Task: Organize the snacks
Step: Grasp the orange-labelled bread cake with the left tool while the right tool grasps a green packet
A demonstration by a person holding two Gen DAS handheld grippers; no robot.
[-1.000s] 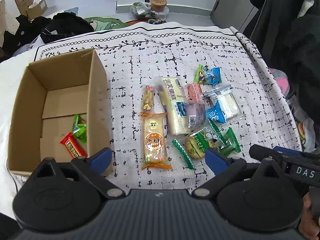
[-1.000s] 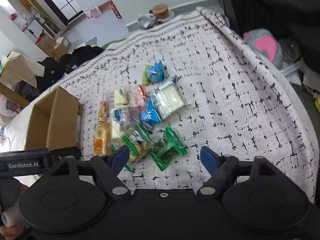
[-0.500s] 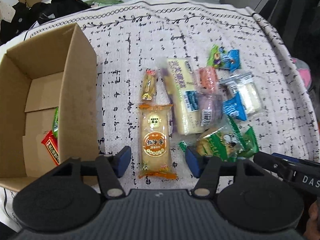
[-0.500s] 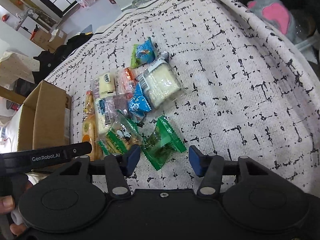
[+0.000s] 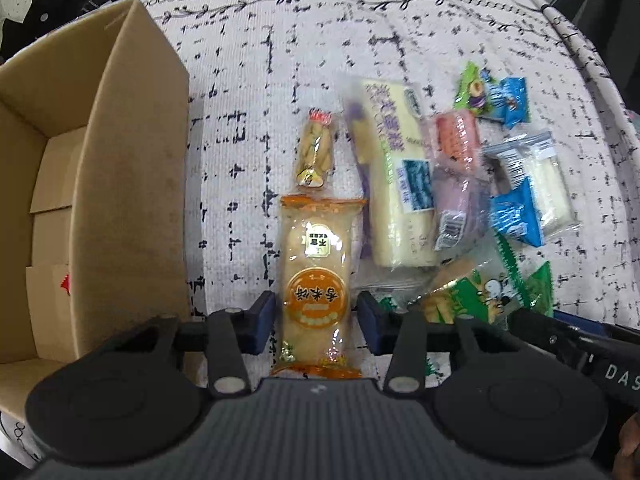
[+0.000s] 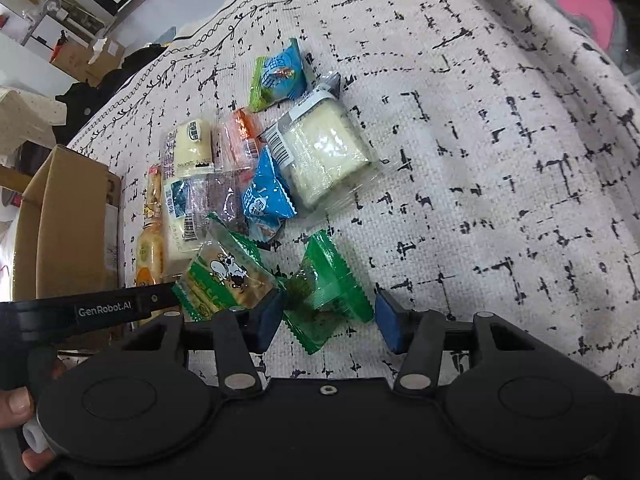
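Note:
Several snack packets lie on a patterned cloth. An orange rice-cracker packet (image 5: 316,280) lies lengthwise between the fingers of my left gripper (image 5: 316,322), which is open around its lower half, pads close to its sides. A green packet (image 6: 328,292) sits between the fingers of my right gripper (image 6: 330,322), also open. Left of the snacks stands an open cardboard box (image 5: 132,168) with a red packet (image 5: 66,284) showing inside. A cow-print green packet (image 6: 226,276), a long cream cake (image 5: 394,184), blue packets (image 6: 264,196) and a white cake (image 6: 324,148) lie nearby.
The cloth (image 6: 500,140) spreads wide and bare to the right of the snacks. A pink and grey plush (image 6: 580,4) sits beyond its right edge. Dark clothing (image 5: 48,4) and boxes lie on the floor behind. A hand (image 6: 16,404) holds the left gripper's handle.
Both grippers have come down and forward over the snacks. The left one has narrowed around the orange packet, and the right one now straddles the green packet.

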